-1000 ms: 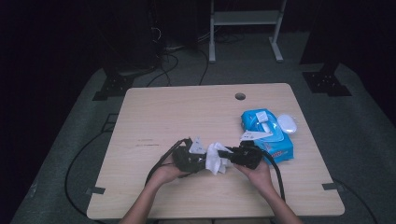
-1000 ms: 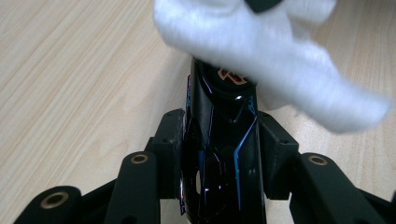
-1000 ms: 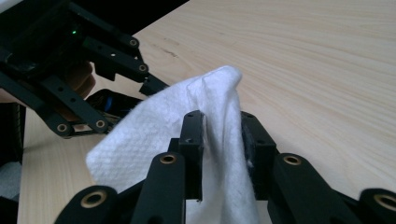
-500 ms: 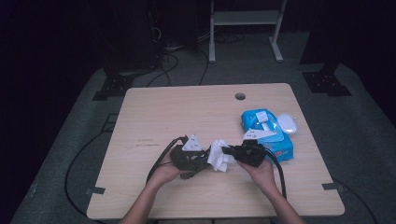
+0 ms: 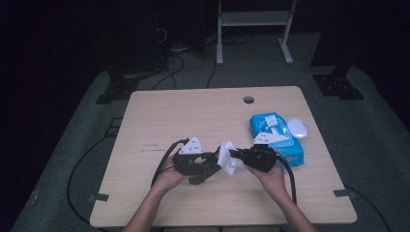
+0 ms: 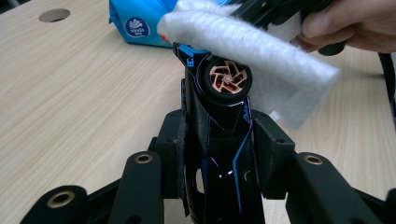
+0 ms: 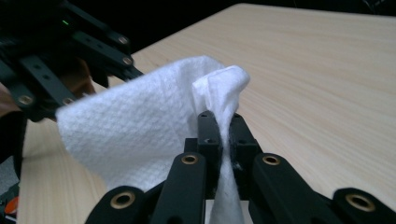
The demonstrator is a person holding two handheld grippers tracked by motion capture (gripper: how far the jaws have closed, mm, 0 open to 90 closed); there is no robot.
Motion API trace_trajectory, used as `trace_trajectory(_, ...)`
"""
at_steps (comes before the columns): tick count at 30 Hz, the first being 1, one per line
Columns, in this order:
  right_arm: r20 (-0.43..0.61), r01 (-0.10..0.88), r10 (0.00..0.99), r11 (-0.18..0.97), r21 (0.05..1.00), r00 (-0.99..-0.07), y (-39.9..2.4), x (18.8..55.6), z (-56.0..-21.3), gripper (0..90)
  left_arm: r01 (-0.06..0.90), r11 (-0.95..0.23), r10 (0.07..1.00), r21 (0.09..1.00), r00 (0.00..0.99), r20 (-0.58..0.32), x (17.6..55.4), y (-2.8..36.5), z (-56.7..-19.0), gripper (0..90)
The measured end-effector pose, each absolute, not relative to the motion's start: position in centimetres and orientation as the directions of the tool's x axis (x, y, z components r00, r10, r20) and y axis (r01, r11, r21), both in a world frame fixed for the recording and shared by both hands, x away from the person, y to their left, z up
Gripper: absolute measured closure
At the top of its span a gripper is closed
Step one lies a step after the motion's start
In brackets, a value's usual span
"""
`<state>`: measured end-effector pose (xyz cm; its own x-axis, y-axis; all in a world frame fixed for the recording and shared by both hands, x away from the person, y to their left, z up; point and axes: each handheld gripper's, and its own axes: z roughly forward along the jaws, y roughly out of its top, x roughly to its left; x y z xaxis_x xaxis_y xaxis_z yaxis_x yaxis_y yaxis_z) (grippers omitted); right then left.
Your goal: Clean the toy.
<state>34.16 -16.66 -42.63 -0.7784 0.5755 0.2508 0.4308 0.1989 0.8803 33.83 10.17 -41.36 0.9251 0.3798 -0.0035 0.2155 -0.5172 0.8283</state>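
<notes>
Left gripper (image 5: 212,166) clamped, right gripper (image 5: 234,155) pinched, facing

left gripper (image 5: 212,166): black body; a grey three-cornered plate with small dark marks on top.
right gripper (image 5: 237,155): black body; the same kind of grey plate above it.
jaws: black angular links, brass-coloured rivets at the pivots, flat dark pads, seen in both gripper views.
cables: one black cable from each gripper; the left loops away from the plate, the right trails along the forearm.
indicator: a small green light on the left gripper's body in the right gripper view.
arms: bare, no sleeves in sight.
</notes>
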Motion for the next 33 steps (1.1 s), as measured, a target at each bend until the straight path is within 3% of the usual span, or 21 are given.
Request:
trace_trajectory(10, 0.248, 0.402, 0.554, 0.174, 0.899, -0.795, -16.4, 33.9, -41.5, 85.7, 0.203, -0.518, 0.373, 0.831, 0.928, 0.005, 33.7, 9.9, -41.5, 60.0)
trace_trajectory(20, 0.273, 0.464, 0.592, 0.196, 0.864, -0.758, -16.9, 34.8, -43.9, 85.7, 0.2, -0.473, 0.375, 0.858, 0.927, -0.009, 33.6, 10.6, -40.5, 60.0)
trace_trajectory(33, 0.248, 0.41, 0.572, 0.172, 0.896, -0.782, -16.6, 34.1, -42.0, 85.6, 0.196, -0.472, 0.371, 0.859, 0.929, -0.007, 33.6, 10.3, -40.7, 61.3)
